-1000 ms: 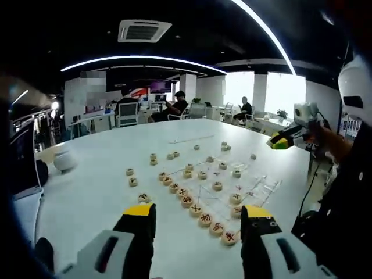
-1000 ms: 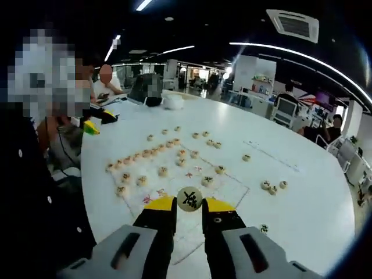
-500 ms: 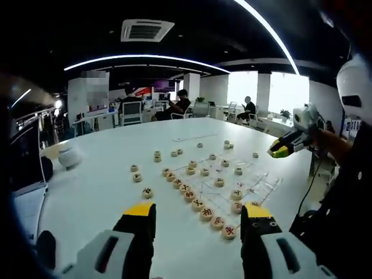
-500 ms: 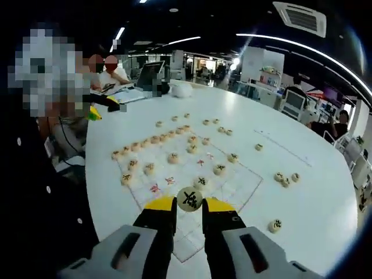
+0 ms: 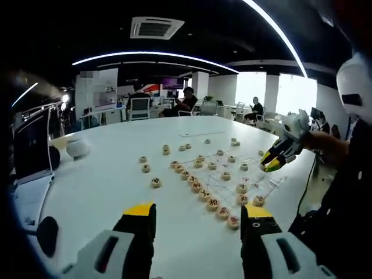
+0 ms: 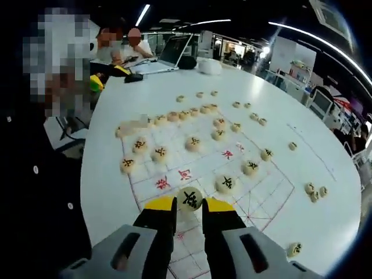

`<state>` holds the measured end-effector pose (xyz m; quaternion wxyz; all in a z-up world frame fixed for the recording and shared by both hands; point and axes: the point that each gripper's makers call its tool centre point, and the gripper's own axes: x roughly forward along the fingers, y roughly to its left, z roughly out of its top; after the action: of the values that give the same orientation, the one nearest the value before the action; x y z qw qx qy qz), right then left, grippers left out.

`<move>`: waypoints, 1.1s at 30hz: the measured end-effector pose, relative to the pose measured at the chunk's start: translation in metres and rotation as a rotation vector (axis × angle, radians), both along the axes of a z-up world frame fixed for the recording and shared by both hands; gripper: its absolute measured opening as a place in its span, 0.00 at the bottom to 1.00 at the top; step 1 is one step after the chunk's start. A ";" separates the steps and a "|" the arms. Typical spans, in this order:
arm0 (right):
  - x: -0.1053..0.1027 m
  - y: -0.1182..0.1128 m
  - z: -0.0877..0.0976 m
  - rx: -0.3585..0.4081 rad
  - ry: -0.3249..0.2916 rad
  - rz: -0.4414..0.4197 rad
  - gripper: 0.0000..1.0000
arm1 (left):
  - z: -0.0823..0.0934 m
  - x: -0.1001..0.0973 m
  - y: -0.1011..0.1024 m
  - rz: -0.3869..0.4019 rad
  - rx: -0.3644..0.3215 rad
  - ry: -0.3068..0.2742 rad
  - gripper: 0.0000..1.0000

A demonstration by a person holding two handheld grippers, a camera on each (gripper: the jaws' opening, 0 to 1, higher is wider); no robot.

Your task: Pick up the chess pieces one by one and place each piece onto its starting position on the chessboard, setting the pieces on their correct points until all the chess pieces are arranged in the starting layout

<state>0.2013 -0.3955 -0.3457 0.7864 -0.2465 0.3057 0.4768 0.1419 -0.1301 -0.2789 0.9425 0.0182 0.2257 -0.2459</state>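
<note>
Right gripper carries a chess piece above the board; left gripper hangs empty.

Left gripper view: the left gripper (image 5: 197, 218) has its jaws spread wide with nothing between them, above the white table (image 5: 104, 174); beyond lie the chessboard (image 5: 232, 183) and a row of chess pieces (image 5: 204, 193), with the right gripper (image 5: 272, 164) over the board's far side.
Right gripper view: the right gripper (image 6: 189, 204) has its jaws closed on a round chess piece (image 6: 189, 199), over the chessboard (image 6: 256, 195) near its red markings.
</note>
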 end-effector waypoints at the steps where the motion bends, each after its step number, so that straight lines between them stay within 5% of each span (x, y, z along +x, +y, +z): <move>1: 0.000 0.000 -0.003 -0.007 0.005 0.003 0.19 | 0.000 0.000 0.001 0.002 0.000 0.000 0.60; 23: -0.002 -0.003 -0.020 -0.056 0.020 0.020 0.20 | -0.004 -0.003 0.006 0.017 -0.003 0.009 0.59; 26: -0.003 -0.003 -0.020 -0.055 0.009 0.026 0.26 | -0.003 -0.002 0.006 0.017 -0.004 0.008 0.59; 33: 0.005 -0.014 0.012 0.123 -0.047 -0.102 0.38 | -0.001 0.000 0.005 0.012 -0.001 0.005 0.59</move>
<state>0.2058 -0.4094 -0.3334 0.8303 -0.1930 0.2693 0.4482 0.1422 -0.1254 -0.2795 0.9433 0.0159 0.2281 -0.2406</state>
